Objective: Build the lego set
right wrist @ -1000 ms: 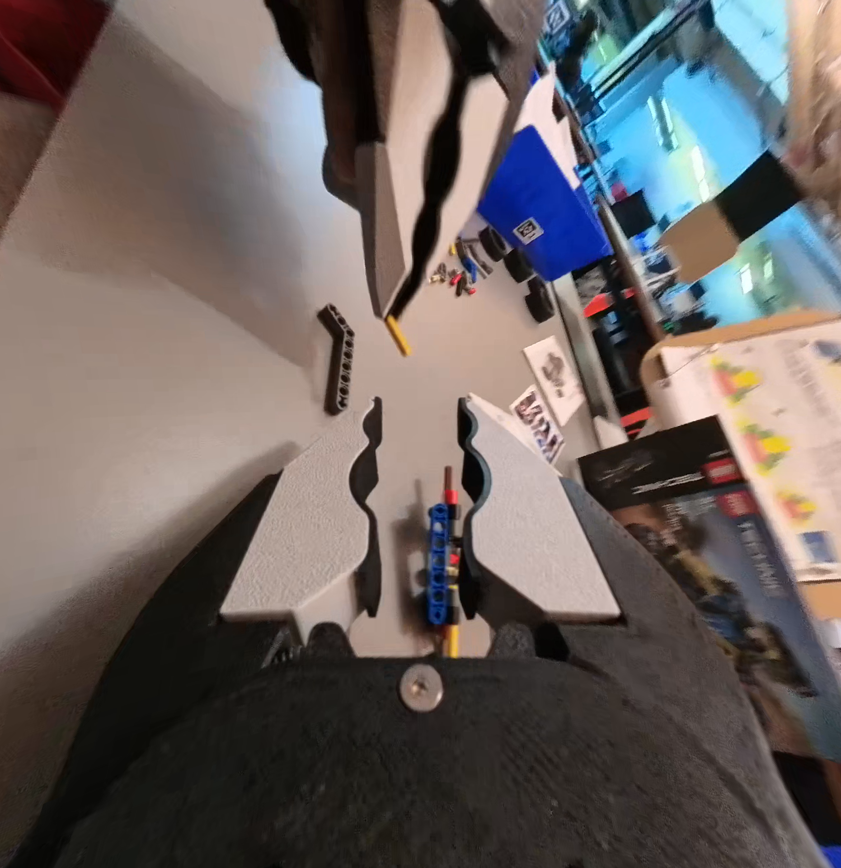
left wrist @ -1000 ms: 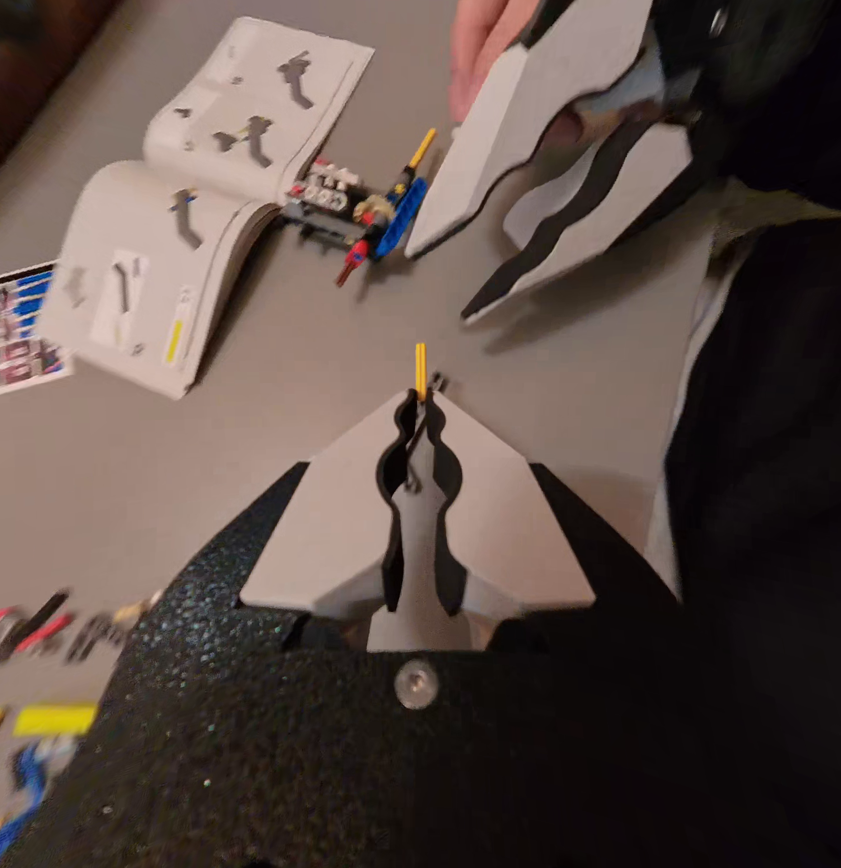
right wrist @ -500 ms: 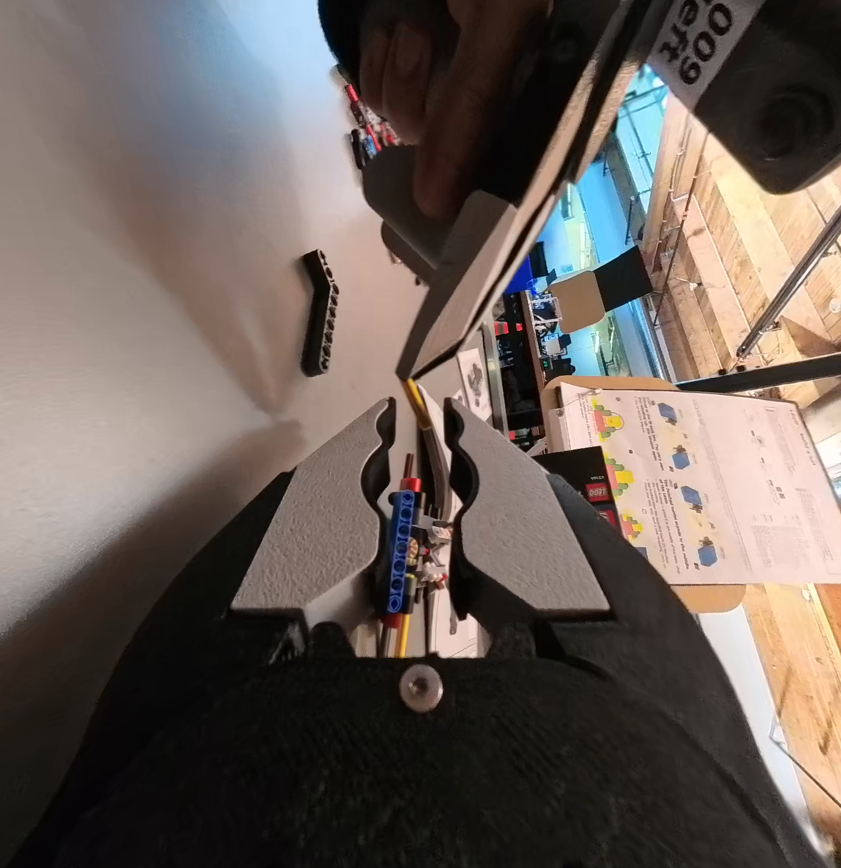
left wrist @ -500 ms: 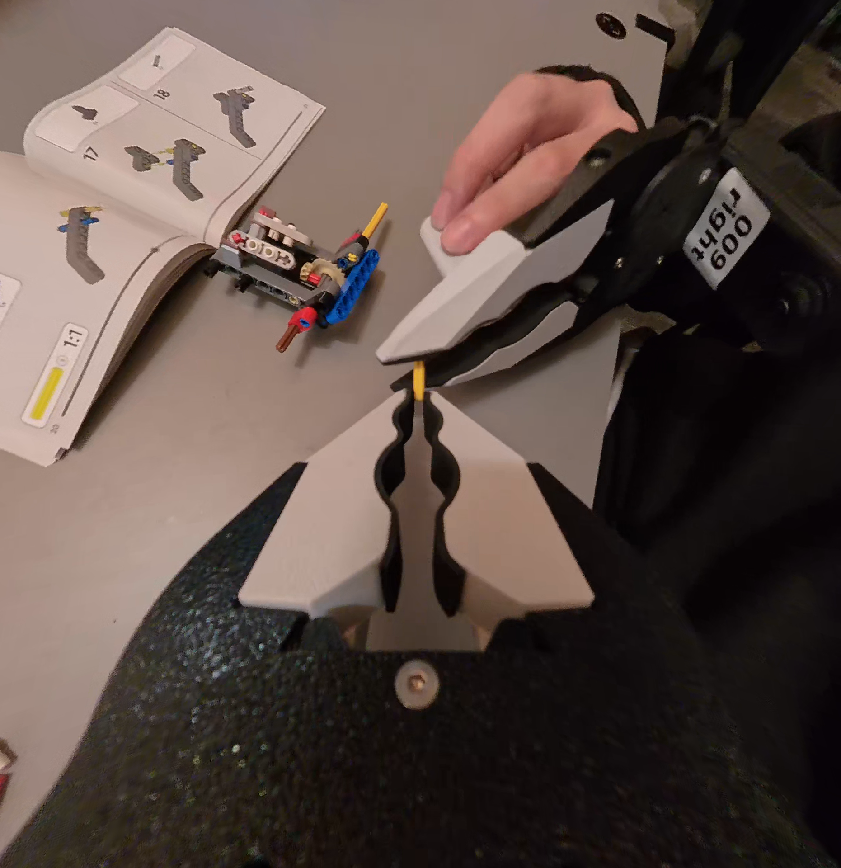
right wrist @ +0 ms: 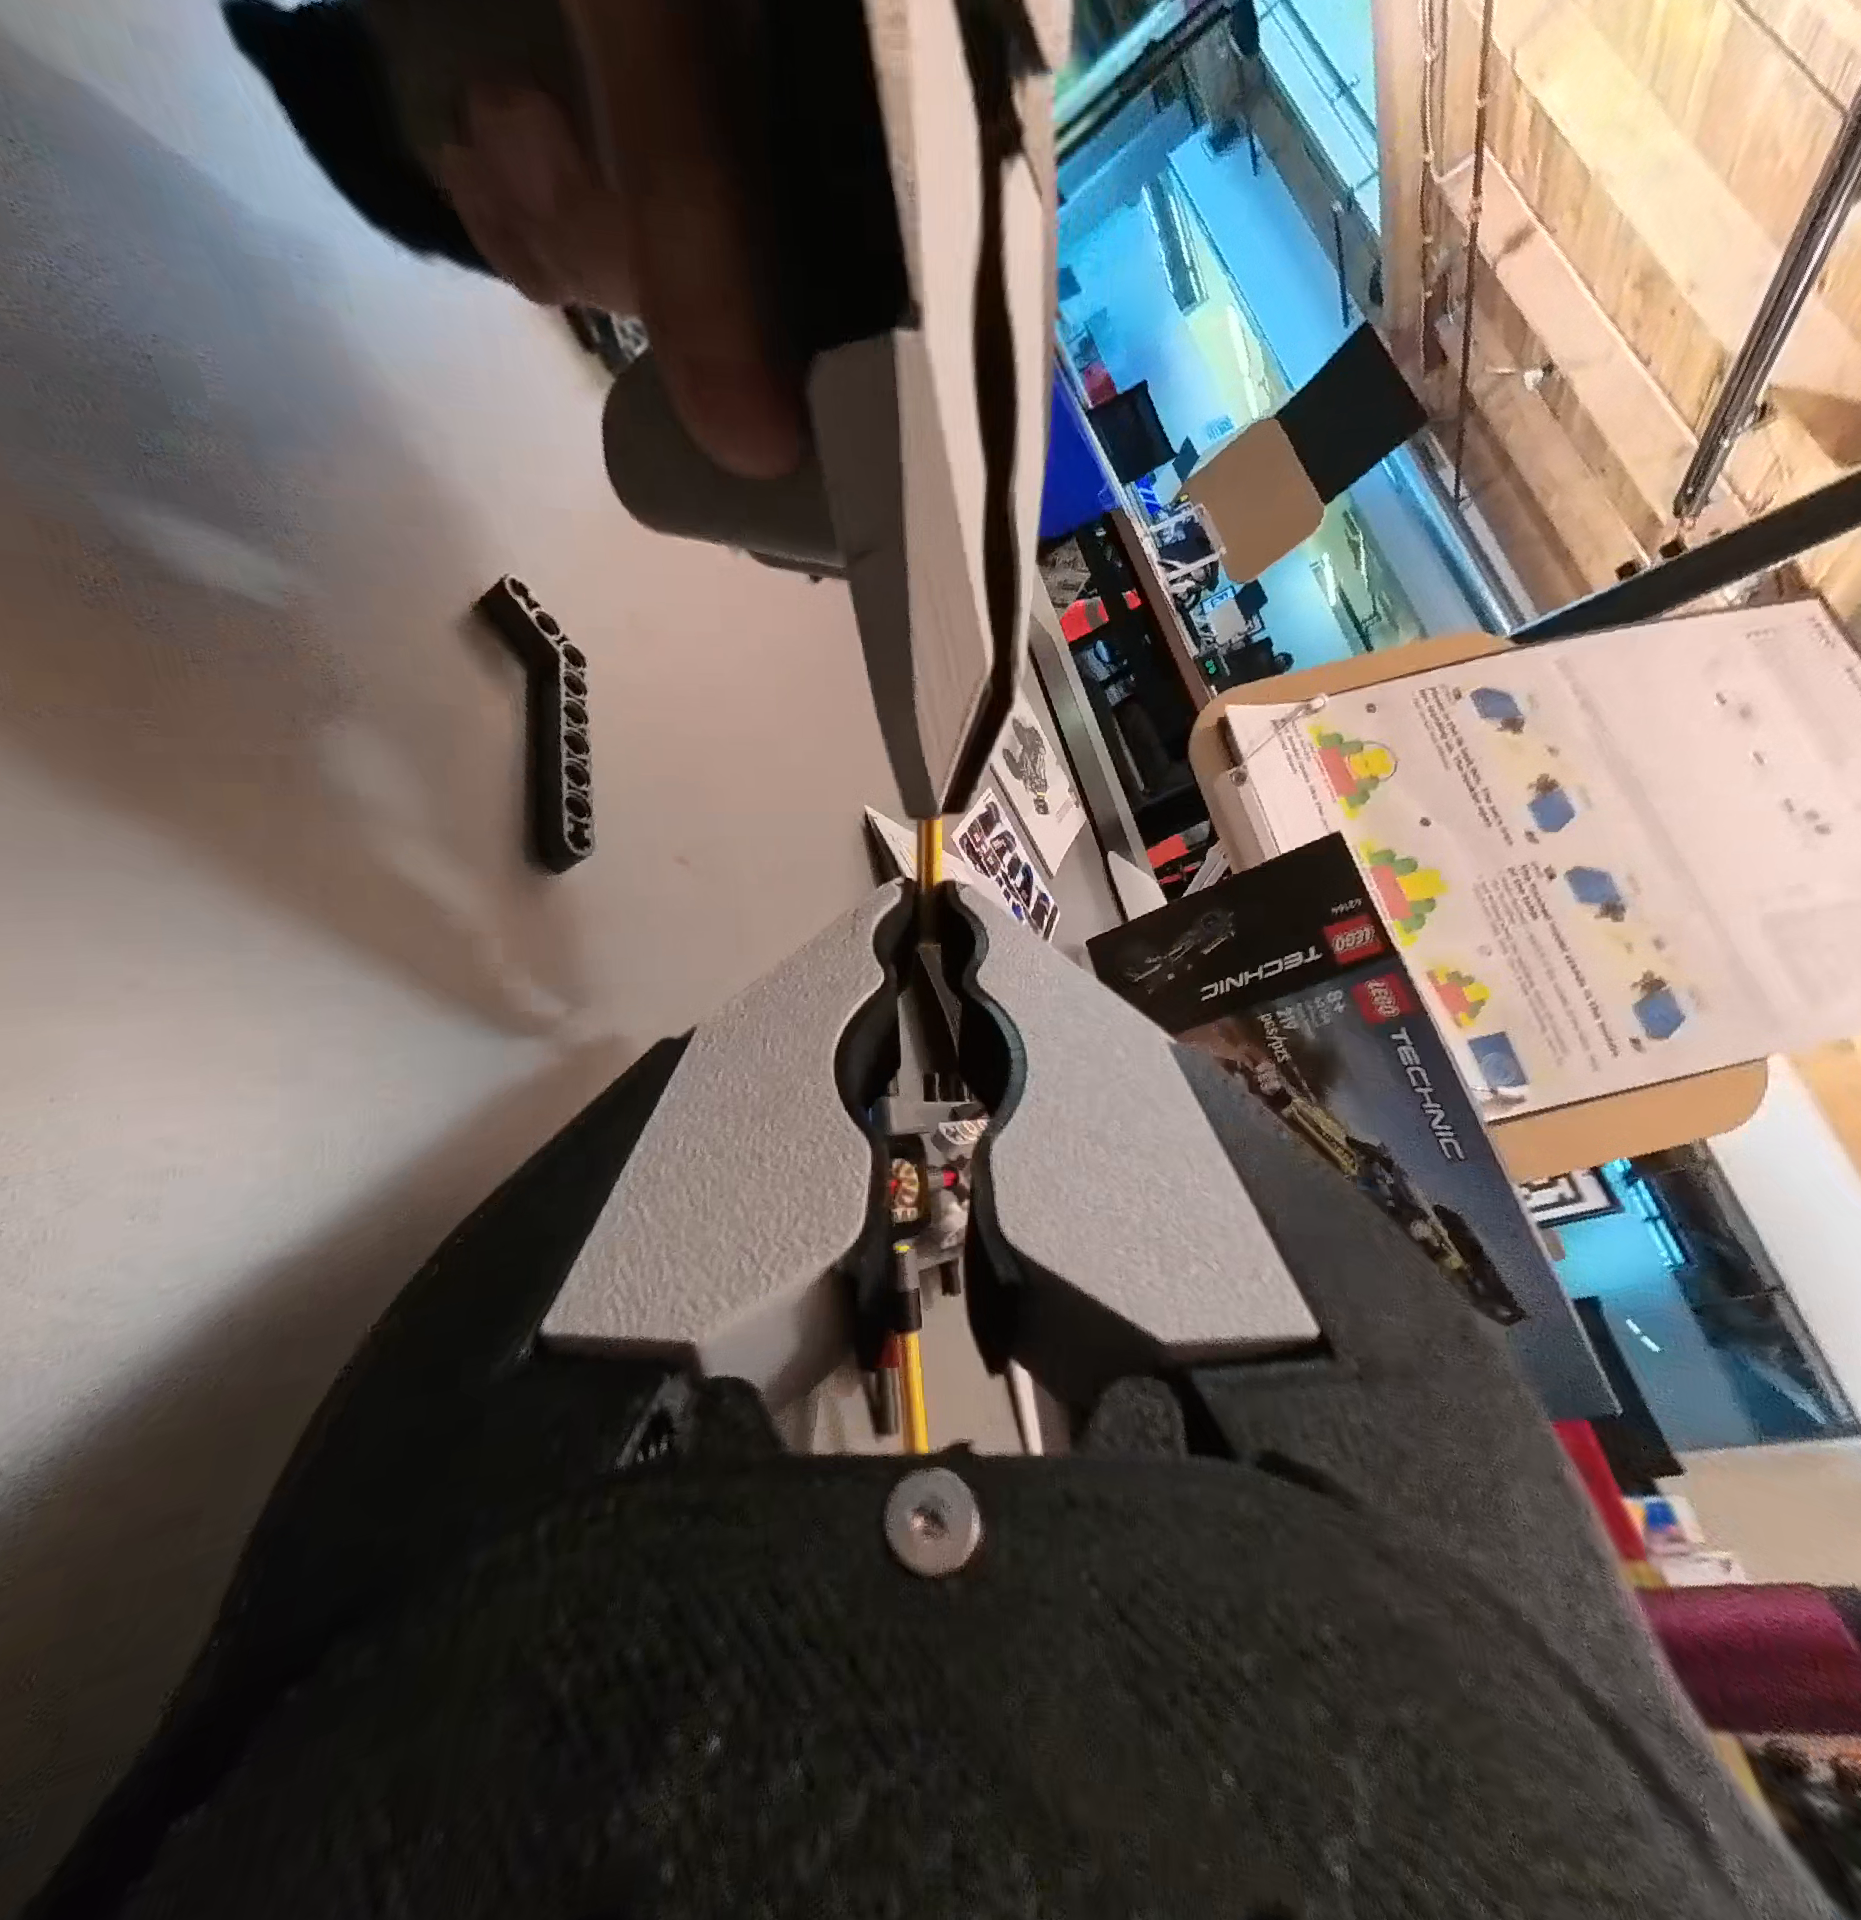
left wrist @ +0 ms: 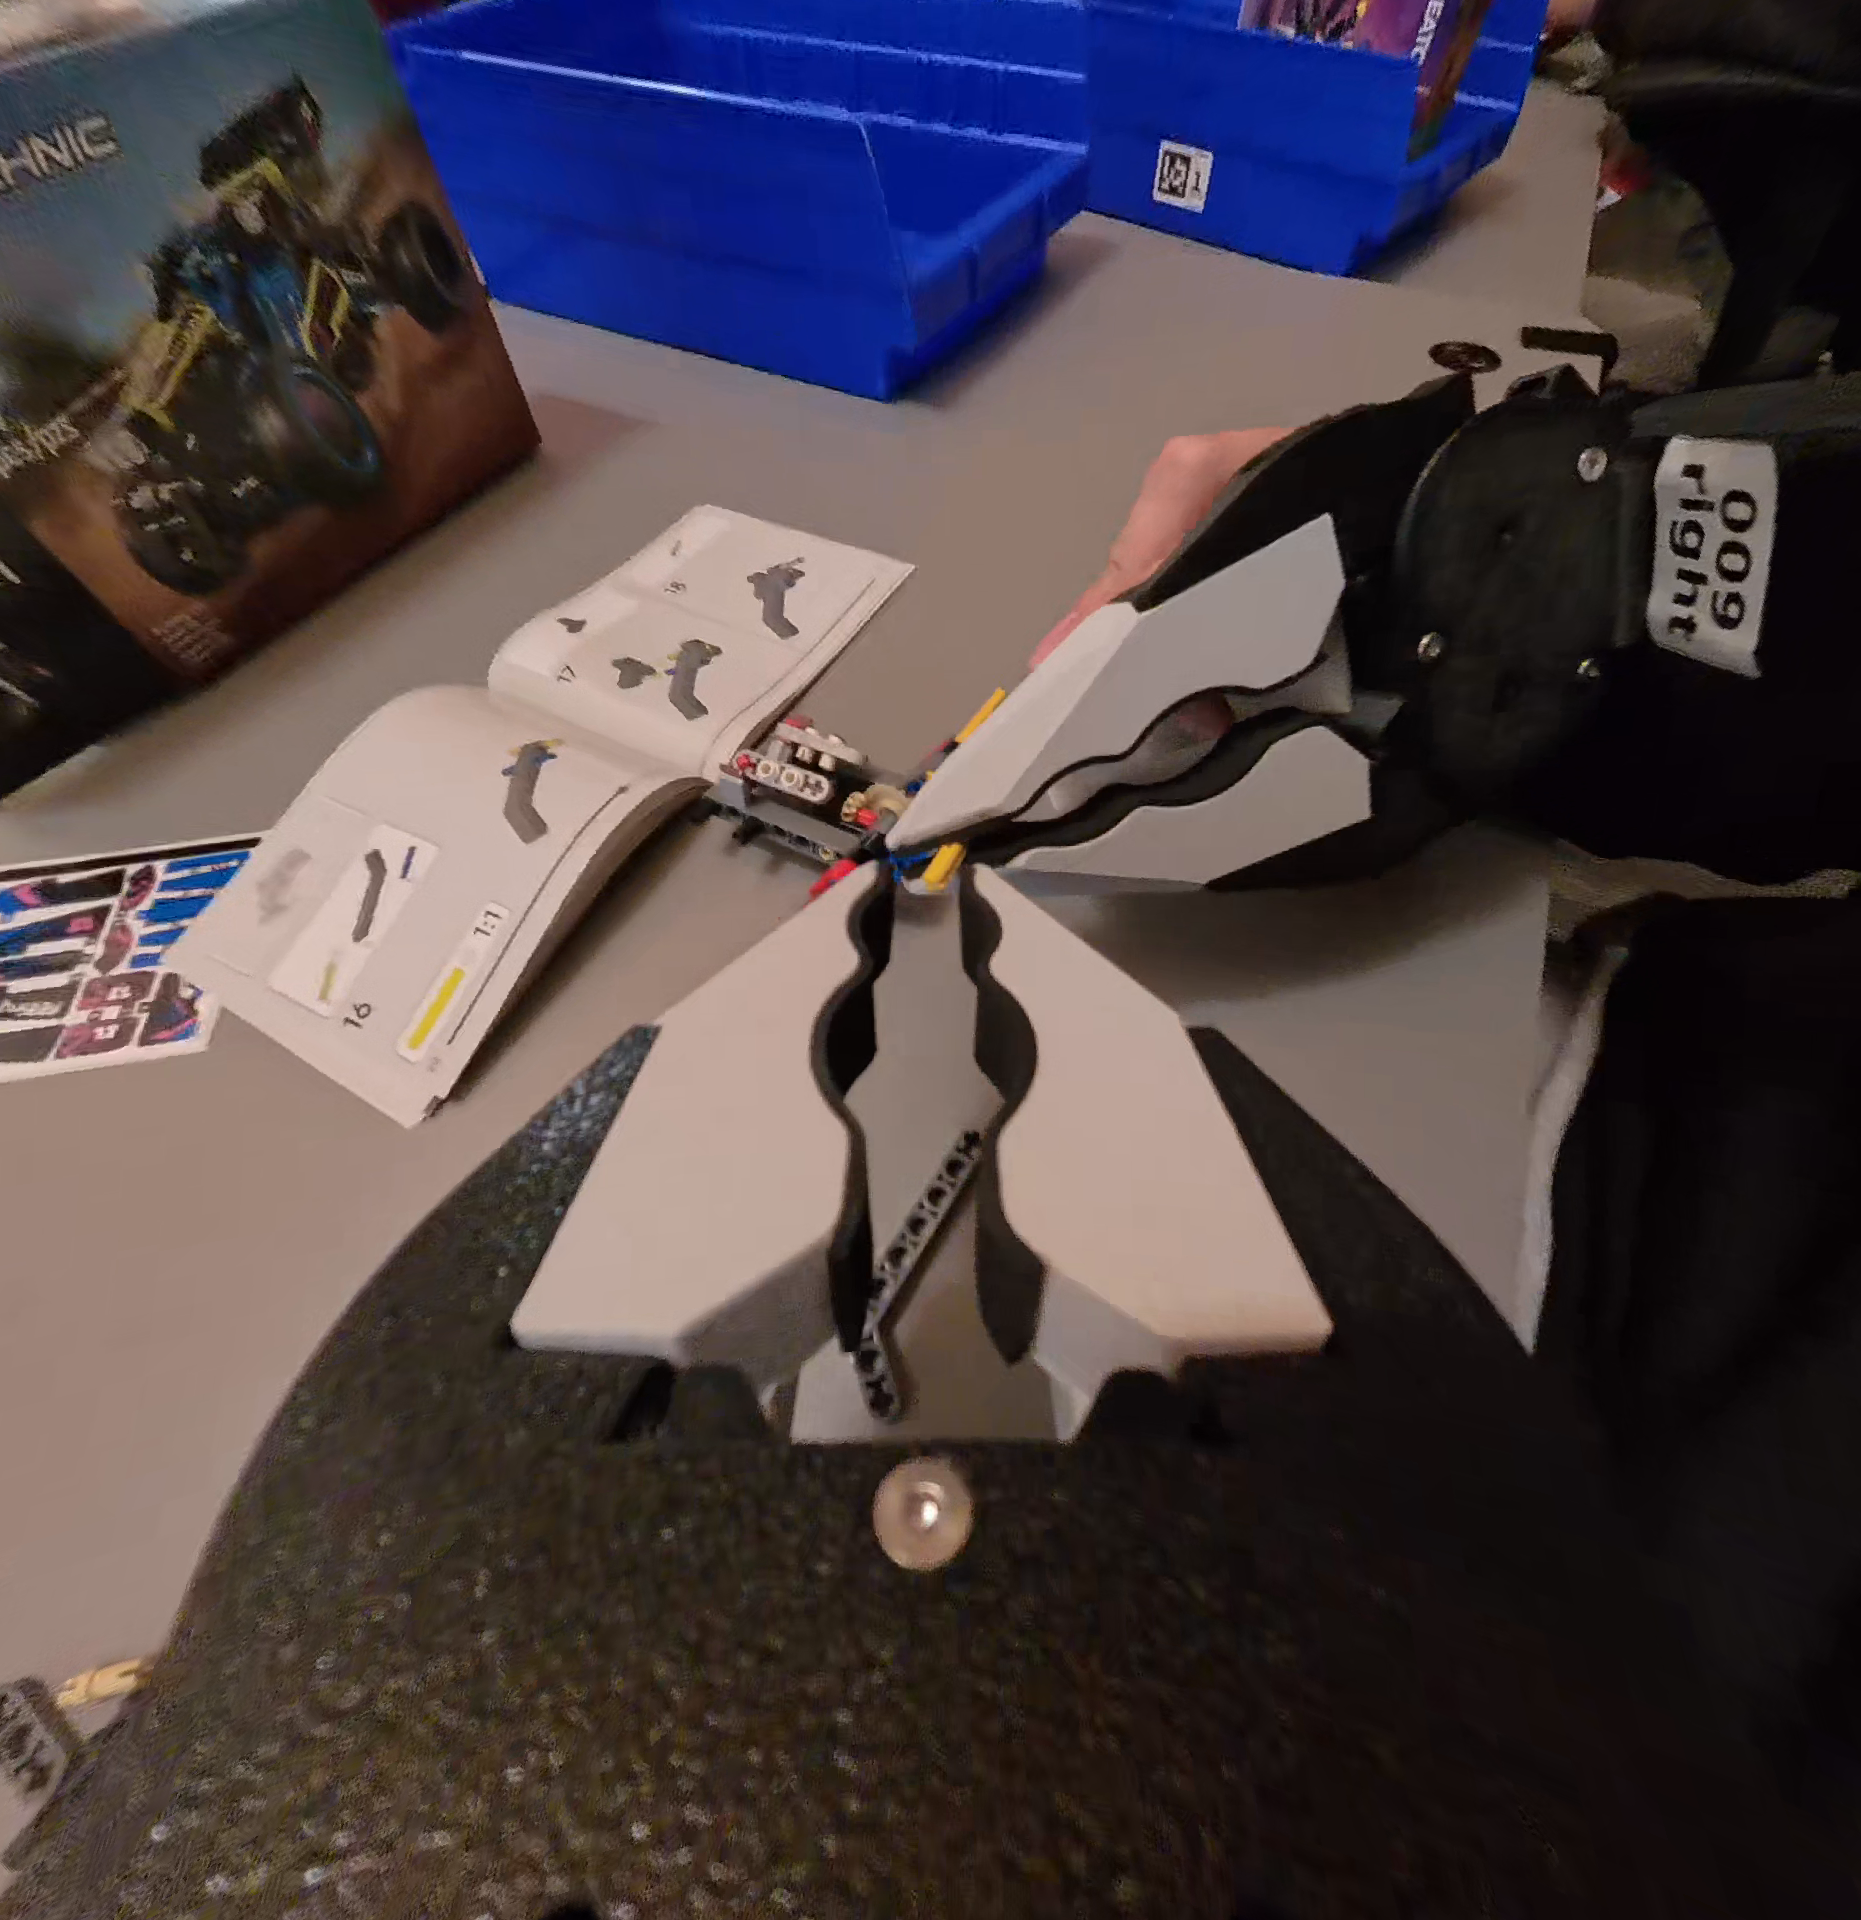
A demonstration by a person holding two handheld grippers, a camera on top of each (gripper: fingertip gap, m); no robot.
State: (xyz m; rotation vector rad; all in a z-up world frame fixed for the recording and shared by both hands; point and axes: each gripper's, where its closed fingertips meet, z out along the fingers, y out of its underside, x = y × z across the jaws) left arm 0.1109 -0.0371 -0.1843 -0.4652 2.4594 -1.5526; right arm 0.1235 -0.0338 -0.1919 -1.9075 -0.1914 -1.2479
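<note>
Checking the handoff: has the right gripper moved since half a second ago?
Yes: the right gripper went toward the lego assembly beside the booklet. Its tips, clear of it before, now overlap its end.

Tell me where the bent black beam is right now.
The bent black beam lies loose on the grey table, left of both hand-held grippers' tips in the right wrist view.

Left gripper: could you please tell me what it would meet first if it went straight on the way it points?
Almost at once, the yellow axle that the right gripper pinches, just ahead of the left gripper. The partly built model lies beyond, though depth is unclear.
</note>
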